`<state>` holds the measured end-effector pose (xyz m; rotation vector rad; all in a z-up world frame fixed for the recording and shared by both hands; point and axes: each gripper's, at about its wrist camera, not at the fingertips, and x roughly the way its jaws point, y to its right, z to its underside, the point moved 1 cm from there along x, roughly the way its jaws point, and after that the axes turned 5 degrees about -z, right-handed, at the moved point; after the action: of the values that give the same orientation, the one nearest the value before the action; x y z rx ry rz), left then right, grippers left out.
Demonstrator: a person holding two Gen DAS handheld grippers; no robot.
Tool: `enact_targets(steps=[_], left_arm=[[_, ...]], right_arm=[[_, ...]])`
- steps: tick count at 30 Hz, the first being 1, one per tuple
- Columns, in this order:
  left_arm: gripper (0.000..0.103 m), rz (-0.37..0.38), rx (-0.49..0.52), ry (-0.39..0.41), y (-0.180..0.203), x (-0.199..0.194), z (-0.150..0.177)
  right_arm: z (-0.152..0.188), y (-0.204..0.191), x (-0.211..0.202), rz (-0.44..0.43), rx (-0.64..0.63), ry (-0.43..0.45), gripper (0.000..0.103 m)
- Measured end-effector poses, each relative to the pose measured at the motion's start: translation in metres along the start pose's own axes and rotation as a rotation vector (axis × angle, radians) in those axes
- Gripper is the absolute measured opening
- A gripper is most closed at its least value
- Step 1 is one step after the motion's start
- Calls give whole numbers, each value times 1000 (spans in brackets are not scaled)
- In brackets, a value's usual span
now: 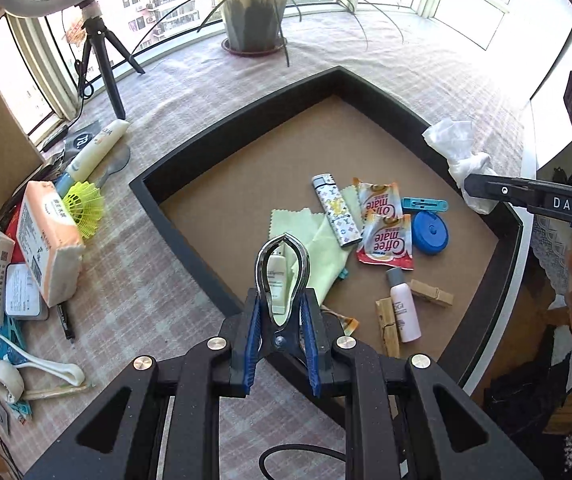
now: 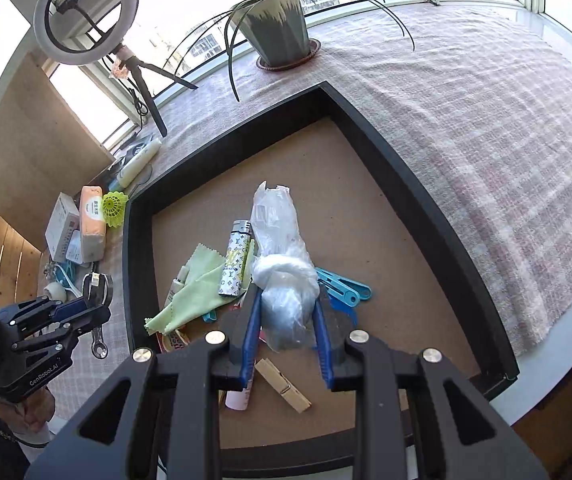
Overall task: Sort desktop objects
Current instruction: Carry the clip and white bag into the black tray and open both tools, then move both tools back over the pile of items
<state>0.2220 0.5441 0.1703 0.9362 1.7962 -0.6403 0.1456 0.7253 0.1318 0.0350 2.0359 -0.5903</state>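
Blue-padded, the right hand-held gripper [image 2: 286, 312] is clamped on a knotted plastic bag [image 2: 282, 276] above the tray [image 2: 418, 184], the left hand-held gripper [image 1: 282, 308] on a metal clip [image 1: 283, 256]; both should be kept squeezed until lowered past the lighter [image 2: 235, 264].

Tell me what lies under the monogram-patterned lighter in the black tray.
The monogram-patterned lighter rests partly on a pale green cloth, on the black tray's brown floor. A small white tube lies on the cloth. Anything beneath the cloth is hidden.
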Motion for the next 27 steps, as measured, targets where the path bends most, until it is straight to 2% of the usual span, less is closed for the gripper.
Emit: enact_targets(steps=[8,13,14,16,18,27], left_arm=[[18,46,33,8,20,9,-26],[20,52,55,15,27,6,-29],[30,47,48,14,26,5,-29],[39,54,29,20,24,3,-29],[38,54,18,24,18,0,-28],[38,18,-72,34,-26,-15,-3]], right_arm=[[0,11,-9,23,6,12,25],[0,9,-9,25,-2,16,27],[0,9,-8,26,-2,13,31],[0,8,-8,12,6,9,38],[0,4,-8,3,2,13,41],[-2,-33,2,-19,-80,17,42]])
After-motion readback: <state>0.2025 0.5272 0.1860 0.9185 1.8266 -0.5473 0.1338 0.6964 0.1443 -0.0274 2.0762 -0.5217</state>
